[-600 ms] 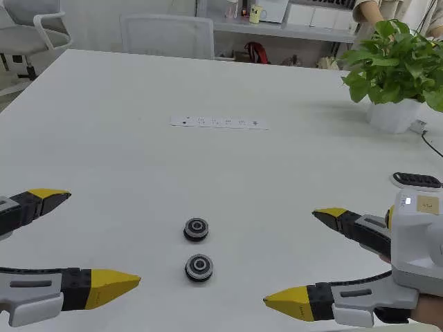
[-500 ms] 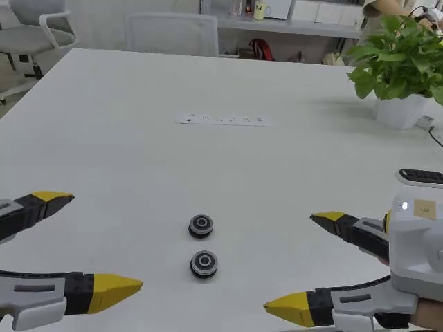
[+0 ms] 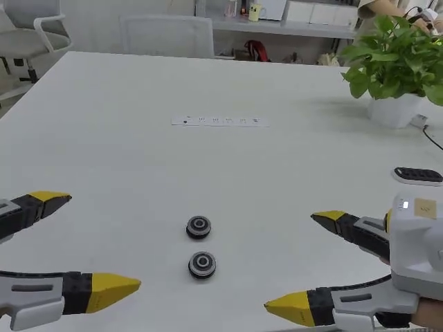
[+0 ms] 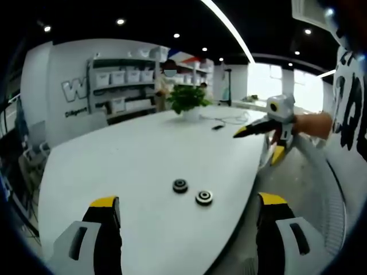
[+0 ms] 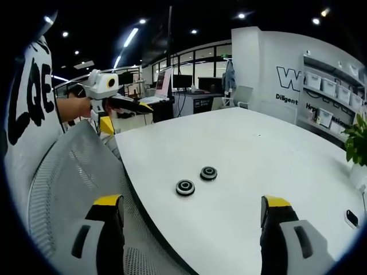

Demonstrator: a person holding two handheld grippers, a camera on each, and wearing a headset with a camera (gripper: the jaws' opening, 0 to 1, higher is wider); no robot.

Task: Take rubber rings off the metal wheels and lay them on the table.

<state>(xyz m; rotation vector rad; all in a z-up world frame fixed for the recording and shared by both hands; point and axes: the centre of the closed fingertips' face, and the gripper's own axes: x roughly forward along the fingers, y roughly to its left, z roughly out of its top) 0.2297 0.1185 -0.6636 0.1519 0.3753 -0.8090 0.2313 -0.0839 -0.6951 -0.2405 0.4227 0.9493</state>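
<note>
Both tongs are spread wide and hold nothing: the left tongs [image 3: 104,240] and the right tongs [image 3: 289,259] hover low over the bench [image 3: 138,152], tips turned inward toward each other. Between them, well apart from either pair of tips, sit the two metal wheels, the nearer wheel [image 3: 202,265] and the farther wheel [image 3: 199,227], flat on the bench and just beside one another without touching. Each wheel appears to wear its dark rubber ring [image 3: 192,266] around the rim, and no loose ring lies anywhere on the bench, so by my reading the task has not begun: both rings are left to strip and lay down.

Around the wheels the bench is a plain white top, matte and uncluttered. Farther ahead of the tongs a socket strip [image 3: 220,122] is set flush into it. Beyond the right tongs lie a small black remote-like object [image 3: 417,176] and a potted plant [image 3: 398,62] in a white pot. Past the far edge stand office chairs [image 3: 166,34] and shelving with bins, under ceiling spotlights.
</note>
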